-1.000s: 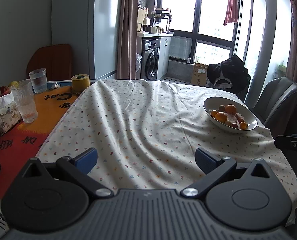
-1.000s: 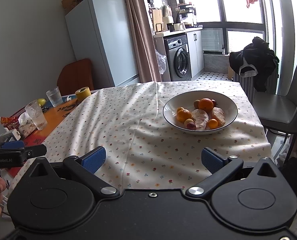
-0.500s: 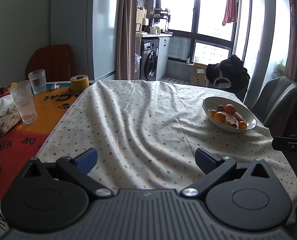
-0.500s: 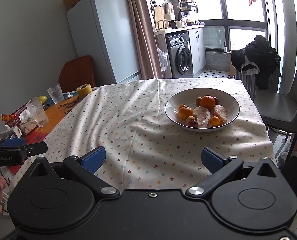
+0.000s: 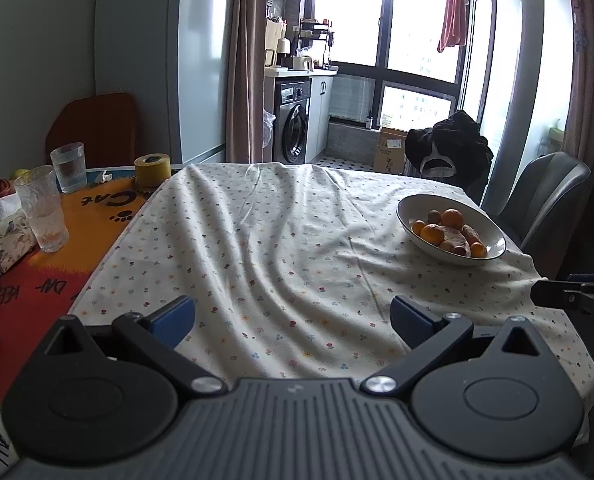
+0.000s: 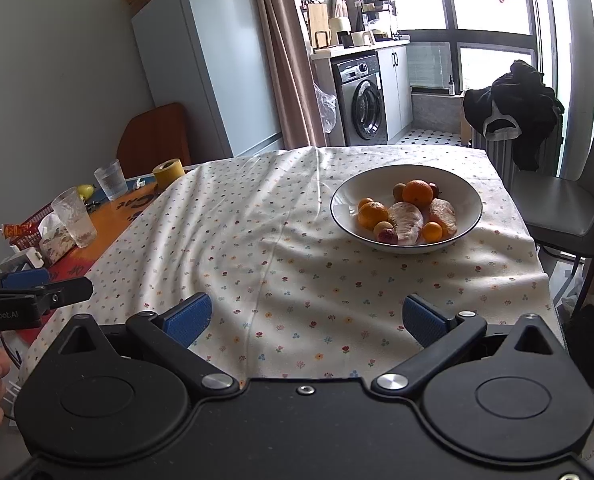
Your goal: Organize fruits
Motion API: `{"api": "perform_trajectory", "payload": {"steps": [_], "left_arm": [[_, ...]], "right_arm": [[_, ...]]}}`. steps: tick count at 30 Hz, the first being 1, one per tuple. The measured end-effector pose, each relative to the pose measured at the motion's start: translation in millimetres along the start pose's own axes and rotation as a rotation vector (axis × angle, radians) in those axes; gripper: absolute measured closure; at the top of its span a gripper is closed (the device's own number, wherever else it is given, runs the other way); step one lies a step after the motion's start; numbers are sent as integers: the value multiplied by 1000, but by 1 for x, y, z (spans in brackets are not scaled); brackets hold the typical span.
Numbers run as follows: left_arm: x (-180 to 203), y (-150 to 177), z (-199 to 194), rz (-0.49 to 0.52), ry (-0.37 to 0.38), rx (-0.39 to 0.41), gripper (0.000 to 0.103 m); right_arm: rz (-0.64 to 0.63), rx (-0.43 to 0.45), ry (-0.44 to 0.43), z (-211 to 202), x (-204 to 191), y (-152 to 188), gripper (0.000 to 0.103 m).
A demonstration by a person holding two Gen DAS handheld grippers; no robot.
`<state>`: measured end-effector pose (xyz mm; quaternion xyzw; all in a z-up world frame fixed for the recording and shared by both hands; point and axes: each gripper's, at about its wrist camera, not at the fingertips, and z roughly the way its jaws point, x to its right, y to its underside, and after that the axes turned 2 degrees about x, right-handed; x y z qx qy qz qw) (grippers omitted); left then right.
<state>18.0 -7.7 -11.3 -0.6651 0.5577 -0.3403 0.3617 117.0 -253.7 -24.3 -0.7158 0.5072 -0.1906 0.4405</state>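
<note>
A white bowl (image 6: 463, 188) (image 5: 493, 229) stands on the flowered tablecloth (image 6: 257, 248) at the table's far right. It holds several fruits: oranges (image 6: 417, 192), peeled citrus pieces (image 6: 407, 222) and small round fruits. My right gripper (image 6: 305, 316) hovers open over the near table edge, well short of the bowl, with nothing between its blue pads. My left gripper (image 5: 293, 316) is also open and empty above the cloth's near edge, the bowl far off to its right. The left gripper's tip (image 6: 69, 290) shows at the left of the right wrist view.
Left of the cloth, on an orange mat (image 5: 57, 248), stand two glasses (image 5: 43, 208), a yellow tape roll (image 5: 152, 167), a tissue pack (image 5: 5, 240) and a red basket. A grey chair (image 6: 577, 200) stands by the table's right side. A fridge and a washing machine lie beyond.
The right gripper has moved closer to the bowl, which now looks larger in its view. The left view has shifted only slightly. Both grippers stay open.
</note>
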Motion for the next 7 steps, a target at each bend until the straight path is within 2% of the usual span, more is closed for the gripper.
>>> {"api": "perform_trajectory", "payload": {"steps": [7], "left_arm": [[1,0,-2,5,10,3,0]], "right_arm": [[-4,-1,-2,-1,-1,0,0]]}}
